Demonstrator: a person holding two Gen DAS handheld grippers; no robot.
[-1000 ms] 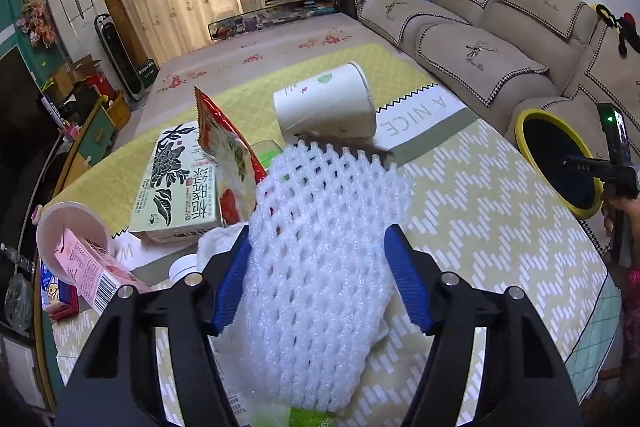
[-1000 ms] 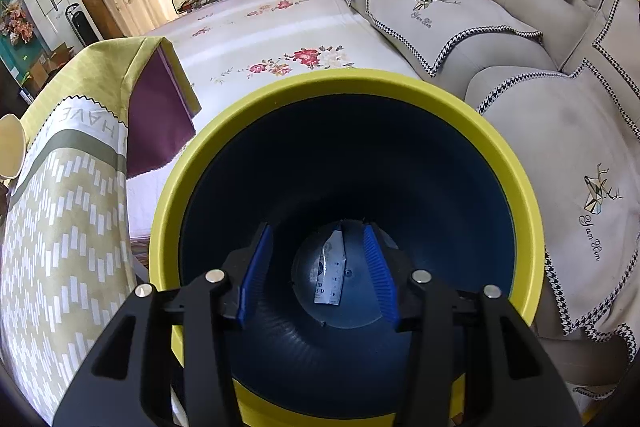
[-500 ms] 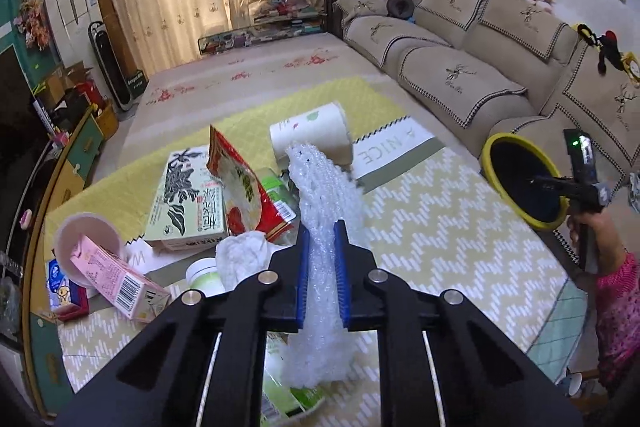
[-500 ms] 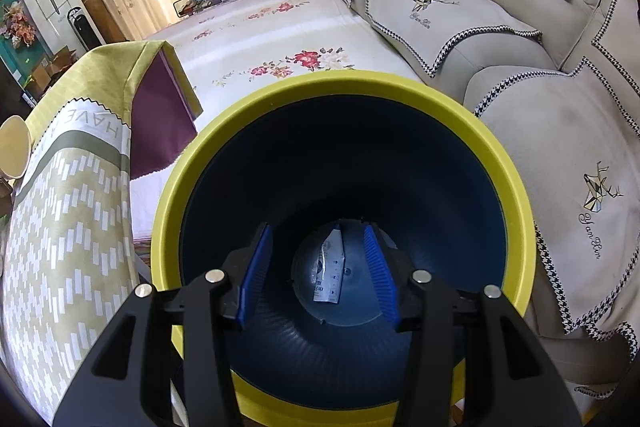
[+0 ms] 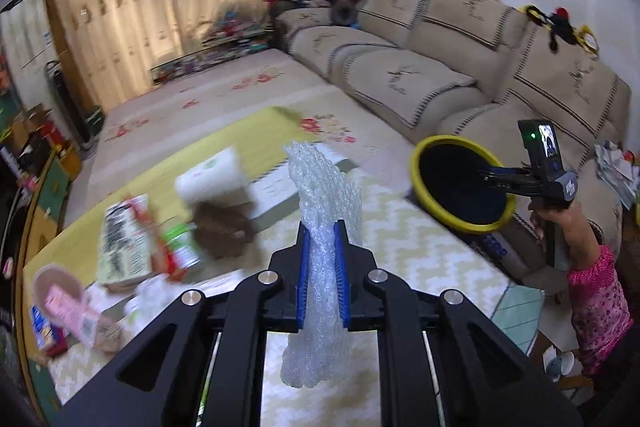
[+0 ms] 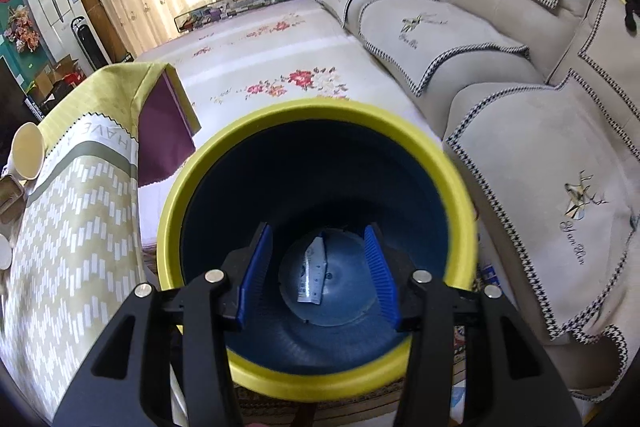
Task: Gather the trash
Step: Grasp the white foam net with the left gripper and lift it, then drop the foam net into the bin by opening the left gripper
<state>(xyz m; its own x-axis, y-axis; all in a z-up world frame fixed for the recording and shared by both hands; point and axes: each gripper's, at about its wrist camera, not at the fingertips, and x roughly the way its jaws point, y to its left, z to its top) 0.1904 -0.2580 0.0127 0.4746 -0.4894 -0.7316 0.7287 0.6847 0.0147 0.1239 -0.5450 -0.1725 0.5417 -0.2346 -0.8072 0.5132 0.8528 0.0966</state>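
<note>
Two words could be read on the tablecloth (image 6: 76, 227) at the left of the right wrist view, "HAVE A", printed in pale capitals on a white band beside a grey-green stripe; below them the cloth carried a zigzag weave of cream dashes on olive. On the beige sofa (image 6: 560, 187) at the right of that frame, a cursive embroidered line sat under a stitched deer motif, too small to make out, and houndstooth trim edged each cushion cover. The right gripper (image 6: 319, 277) hung over the mouth of the trash bin (image 6: 172, 211), a round tub with a glossy yellow rim and a dark blue ribbed inside; its blue ridged fingers stood well apart, holding nothing. A flat silvery wrapper (image 6: 312, 277) lay on the bin's bottom. In the left wrist view, the left gripper (image 5: 322, 269) was clamped tight on a white foam net sleeve (image 5: 326, 187), a soft diamond-mesh tube pinched flat between the blue pads and held in the air over the table. Blurred cartons and cups (image 5: 124, 251) lay at lower left, their print unreadable.
</note>
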